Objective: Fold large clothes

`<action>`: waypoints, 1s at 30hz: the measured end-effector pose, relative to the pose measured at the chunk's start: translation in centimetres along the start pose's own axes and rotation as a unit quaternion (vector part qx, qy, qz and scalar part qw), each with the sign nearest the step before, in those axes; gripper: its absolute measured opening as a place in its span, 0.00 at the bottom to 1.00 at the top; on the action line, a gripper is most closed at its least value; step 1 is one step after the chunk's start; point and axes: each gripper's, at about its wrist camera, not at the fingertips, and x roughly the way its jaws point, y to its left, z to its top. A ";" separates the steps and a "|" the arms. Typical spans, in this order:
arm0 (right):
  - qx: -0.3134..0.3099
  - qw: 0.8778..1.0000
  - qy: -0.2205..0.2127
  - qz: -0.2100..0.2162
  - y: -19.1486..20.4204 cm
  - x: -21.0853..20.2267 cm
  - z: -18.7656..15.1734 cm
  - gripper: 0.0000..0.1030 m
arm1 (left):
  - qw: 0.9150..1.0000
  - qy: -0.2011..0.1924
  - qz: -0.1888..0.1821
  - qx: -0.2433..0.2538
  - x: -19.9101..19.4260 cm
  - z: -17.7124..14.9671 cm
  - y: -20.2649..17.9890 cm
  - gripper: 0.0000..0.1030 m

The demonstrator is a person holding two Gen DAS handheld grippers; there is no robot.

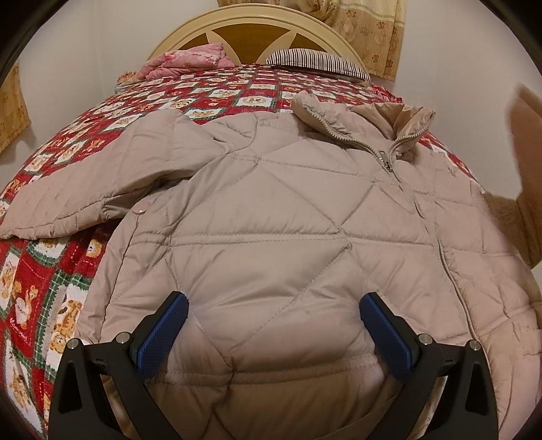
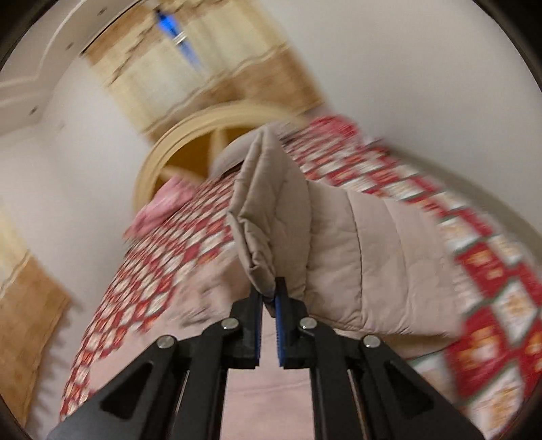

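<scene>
The puffy beige jacket (image 1: 288,210) lies zipped up on the bed (image 1: 40,304), mostly flat. The right tool (image 2: 269,298) is pinched tight on one sleeve (image 2: 305,237), lifted toward 12 o'clock. The left tool (image 1: 272,325) waits wide open over the hem, holding nothing. The other sleeve (image 1: 84,176) at 9 o'clock and the body are not folded yet.

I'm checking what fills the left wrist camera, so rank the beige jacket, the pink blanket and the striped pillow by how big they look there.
1. beige jacket, by far the largest, though it also lies nearest the lens.
2 and 3. striped pillow and pink blanket look about alike; both lie far off by the headboard, so no ranking.
</scene>
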 end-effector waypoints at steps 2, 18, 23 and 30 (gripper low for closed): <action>-0.018 0.999 0.028 0.023 2.5 2.6 -1.1 0.09 | 1.000 -0.003 -0.006 -0.006 -0.1 0.0 0.2 0.99; 0.013 0.944 0.265 0.194 8.8 16.1 -10.8 0.54 | 0.999 -0.009 -0.024 -0.023 -0.3 0.1 0.6 0.99; -0.007 0.965 0.146 0.216 7.3 10.7 -7.0 0.49 | 1.000 -0.008 -0.022 -0.021 -0.2 0.2 0.6 0.99; -0.062 0.988 0.137 -0.022 2.2 11.4 -7.3 0.16 | 1.000 -0.005 -0.016 -0.017 0.0 0.2 0.5 0.99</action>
